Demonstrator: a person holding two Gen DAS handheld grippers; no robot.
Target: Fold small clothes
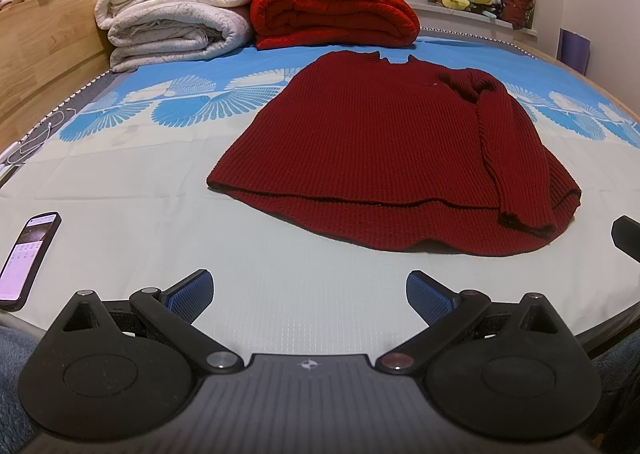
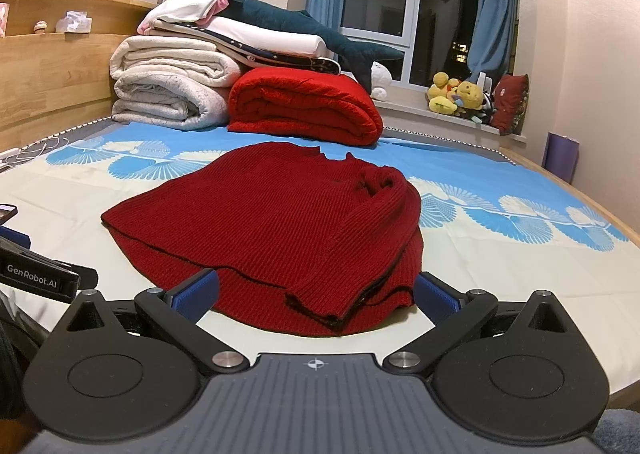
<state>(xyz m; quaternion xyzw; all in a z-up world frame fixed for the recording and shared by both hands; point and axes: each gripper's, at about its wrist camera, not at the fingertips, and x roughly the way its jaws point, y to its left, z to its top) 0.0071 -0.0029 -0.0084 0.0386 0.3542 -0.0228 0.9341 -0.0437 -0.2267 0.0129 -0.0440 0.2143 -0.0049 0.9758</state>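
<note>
Bare pale sheet [image 1: 132, 238] fills the lower middle and left of the left wrist view, blocked only by a phone [image 1: 28, 258] at the left edge. The dark red sweater [image 1: 384, 149] covers the centre. Across the top, folded white blankets [image 1: 176, 17] and a red blanket [image 1: 332, 13] wall off the far end.
</note>
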